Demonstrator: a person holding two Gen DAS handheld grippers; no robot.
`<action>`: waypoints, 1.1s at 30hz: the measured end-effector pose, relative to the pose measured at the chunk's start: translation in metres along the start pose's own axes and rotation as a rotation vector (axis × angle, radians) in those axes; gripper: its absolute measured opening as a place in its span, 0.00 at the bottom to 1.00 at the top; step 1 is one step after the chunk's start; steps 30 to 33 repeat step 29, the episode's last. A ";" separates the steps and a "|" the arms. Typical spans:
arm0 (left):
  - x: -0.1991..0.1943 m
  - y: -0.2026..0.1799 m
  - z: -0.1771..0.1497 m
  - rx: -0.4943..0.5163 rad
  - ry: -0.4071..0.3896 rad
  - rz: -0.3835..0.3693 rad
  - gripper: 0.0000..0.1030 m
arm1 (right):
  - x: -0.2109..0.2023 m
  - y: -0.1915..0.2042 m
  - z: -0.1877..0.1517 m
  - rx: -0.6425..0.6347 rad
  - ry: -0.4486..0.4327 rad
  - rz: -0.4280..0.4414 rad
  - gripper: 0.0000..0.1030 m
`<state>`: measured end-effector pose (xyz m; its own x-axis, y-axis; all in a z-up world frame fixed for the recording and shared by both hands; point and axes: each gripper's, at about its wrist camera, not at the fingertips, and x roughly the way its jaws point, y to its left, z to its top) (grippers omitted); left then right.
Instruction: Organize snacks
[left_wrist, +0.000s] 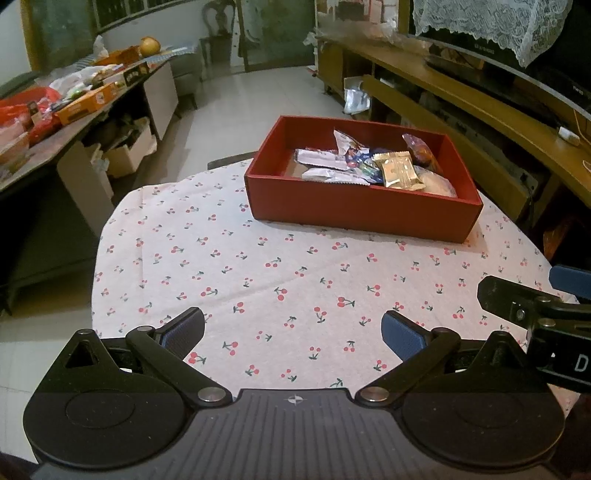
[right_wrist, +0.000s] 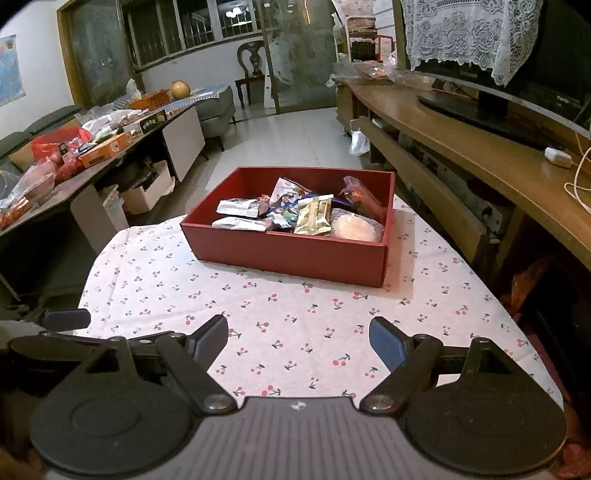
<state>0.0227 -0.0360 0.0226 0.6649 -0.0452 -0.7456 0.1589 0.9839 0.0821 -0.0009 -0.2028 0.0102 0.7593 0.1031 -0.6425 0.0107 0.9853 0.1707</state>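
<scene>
A red box (left_wrist: 354, 212) stands at the far side of the table with the cherry-print cloth (left_wrist: 258, 280). In it lie several wrapped snacks: white packets (left_wrist: 332, 173), a gold packet (left_wrist: 399, 170), a red packet (left_wrist: 421, 147). My left gripper (left_wrist: 293, 332) is open and empty, low over the cloth, well short of the box. In the right wrist view the same red box (right_wrist: 295, 254) holds the snacks (right_wrist: 314, 214). My right gripper (right_wrist: 299, 338) is open and empty, also near the front of the cloth (right_wrist: 280, 317). The right gripper shows at the left wrist view's right edge (left_wrist: 535, 314).
A long side table (right_wrist: 66, 195) at the left is piled with boxes and bags. A wooden TV cabinet (right_wrist: 480, 155) with a television runs along the right. A tiled floor (right_wrist: 288, 140) and a chair (right_wrist: 255, 70) lie beyond.
</scene>
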 end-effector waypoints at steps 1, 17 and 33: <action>-0.001 0.000 0.000 -0.003 -0.006 0.002 1.00 | -0.001 0.000 0.000 0.002 -0.003 0.003 0.93; 0.000 -0.003 0.001 0.009 0.033 0.030 1.00 | -0.001 -0.001 -0.001 0.001 -0.001 -0.002 0.93; -0.002 -0.005 0.002 0.031 0.007 0.053 1.00 | 0.001 -0.002 0.000 0.012 0.010 -0.007 0.97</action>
